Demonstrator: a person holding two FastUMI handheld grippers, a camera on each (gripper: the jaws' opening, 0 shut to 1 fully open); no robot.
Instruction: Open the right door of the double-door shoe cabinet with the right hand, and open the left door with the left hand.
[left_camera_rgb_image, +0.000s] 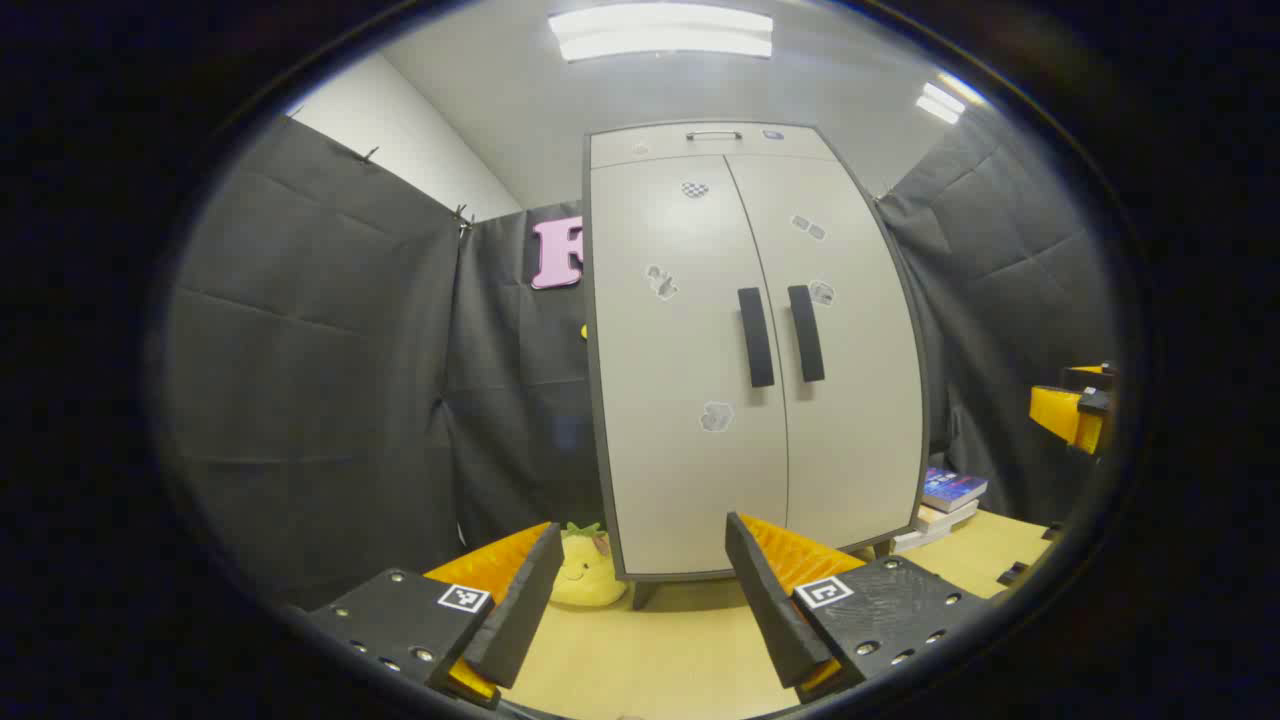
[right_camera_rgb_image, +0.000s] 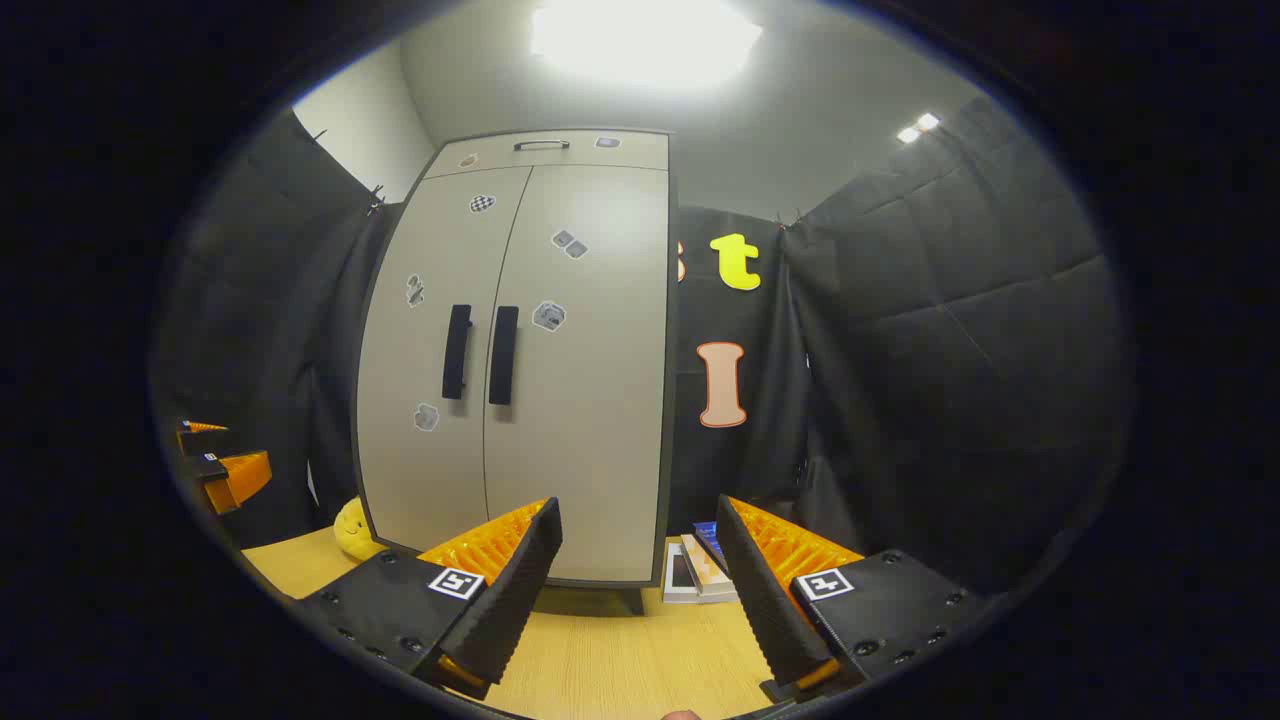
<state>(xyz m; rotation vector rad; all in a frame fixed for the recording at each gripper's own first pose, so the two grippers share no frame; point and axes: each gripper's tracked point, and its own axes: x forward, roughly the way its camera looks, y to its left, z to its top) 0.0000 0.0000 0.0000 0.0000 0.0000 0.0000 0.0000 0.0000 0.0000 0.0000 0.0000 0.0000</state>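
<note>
Your left gripper (left_camera_rgb_image: 637, 560) and right gripper (right_camera_rgb_image: 638, 555), jaws wide and empty, face the shut shoe cabinet (left_camera_rgb_image: 740, 350) from well back.

Light src: ceiling panels (left_camera_rgb_image: 660, 32), booth evenly lit
Glare: blown-out panel (right_camera_rgb_image: 645, 40) in right gripper view, soft sheen on cabinet (right_camera_rgb_image: 590, 215) door
Shadows: small, under cabinet base on table (left_camera_rgb_image: 680, 660)
Distortion: strong fisheye, cabinet edges bow outward
Focus: sharp centre, soft nr rim
</note>
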